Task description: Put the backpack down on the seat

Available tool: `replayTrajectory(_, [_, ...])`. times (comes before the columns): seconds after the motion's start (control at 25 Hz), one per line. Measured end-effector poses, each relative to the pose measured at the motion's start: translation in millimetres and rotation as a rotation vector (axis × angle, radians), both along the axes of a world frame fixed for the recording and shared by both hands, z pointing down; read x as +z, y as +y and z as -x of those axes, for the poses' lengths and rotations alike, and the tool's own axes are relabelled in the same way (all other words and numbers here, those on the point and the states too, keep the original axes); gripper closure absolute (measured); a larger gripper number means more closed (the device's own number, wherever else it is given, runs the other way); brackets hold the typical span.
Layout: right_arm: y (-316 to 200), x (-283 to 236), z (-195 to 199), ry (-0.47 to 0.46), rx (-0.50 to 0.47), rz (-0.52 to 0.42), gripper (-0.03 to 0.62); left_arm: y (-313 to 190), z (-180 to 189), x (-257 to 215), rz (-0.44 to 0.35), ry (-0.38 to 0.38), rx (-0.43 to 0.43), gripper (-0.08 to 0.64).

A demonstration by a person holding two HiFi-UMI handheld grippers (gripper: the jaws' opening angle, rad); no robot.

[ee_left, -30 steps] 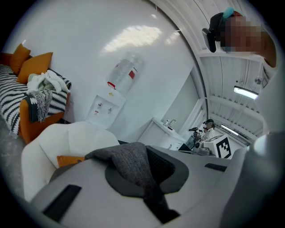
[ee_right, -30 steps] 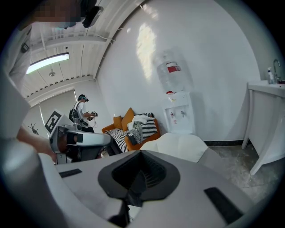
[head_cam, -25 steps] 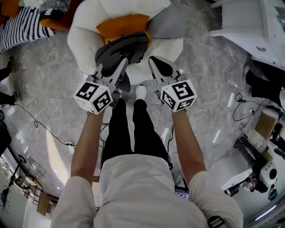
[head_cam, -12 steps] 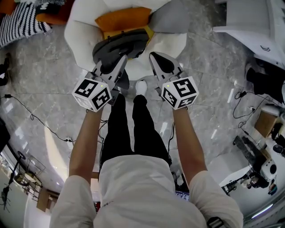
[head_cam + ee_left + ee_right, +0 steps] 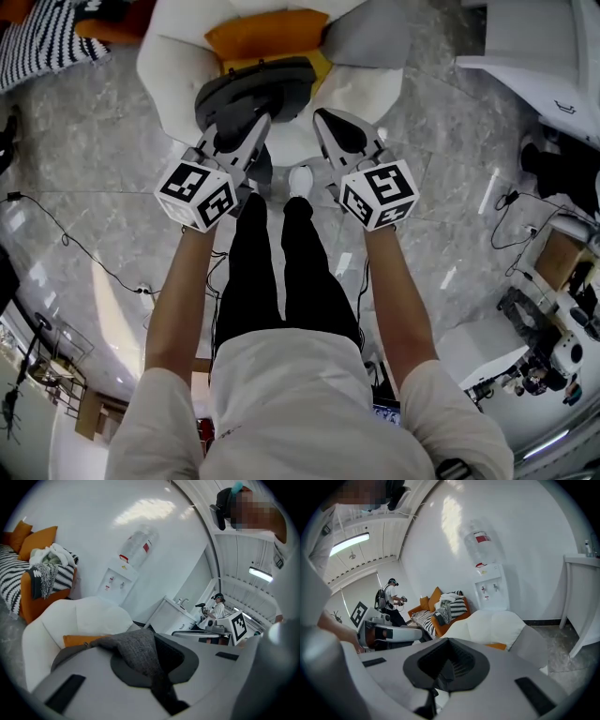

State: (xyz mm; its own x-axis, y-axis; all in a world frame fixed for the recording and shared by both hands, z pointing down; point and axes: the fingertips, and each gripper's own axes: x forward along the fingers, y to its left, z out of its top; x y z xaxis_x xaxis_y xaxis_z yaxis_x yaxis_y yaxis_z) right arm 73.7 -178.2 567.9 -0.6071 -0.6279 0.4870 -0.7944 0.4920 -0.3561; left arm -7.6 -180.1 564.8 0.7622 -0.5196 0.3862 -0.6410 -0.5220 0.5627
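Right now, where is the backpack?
In the head view the grey backpack is at top centre, over the white chair, just before the orange cushion, its fabric pinched in the left claw.

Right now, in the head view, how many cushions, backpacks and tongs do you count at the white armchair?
Cushions: 2, orange cushion and grey cushion.
Backpacks: 1, grey backpack.
Tongs: 2, left tongs and right tongs.
Total: 5.

Lab lounge, white armchair point(image 5: 169, 70), orange sofa point(image 5: 29, 603), water dispenser point(image 5: 116, 582), floor cables point(image 5: 64, 242)
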Motion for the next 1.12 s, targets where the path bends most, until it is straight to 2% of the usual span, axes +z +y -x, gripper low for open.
replayTrajectory(0.44, [-13, 17, 16, -0.013, -0.001, 0.009, 0.569, -19, 3, 22, -0.029, -0.035, 0.042, 0.531])
replayTrajectory(1.12, [-33, 39, 40, -0.021, -0.016, 0.021, 0.569, -44, 19, 60, 0.003, -0.069, 0.047, 0.531])
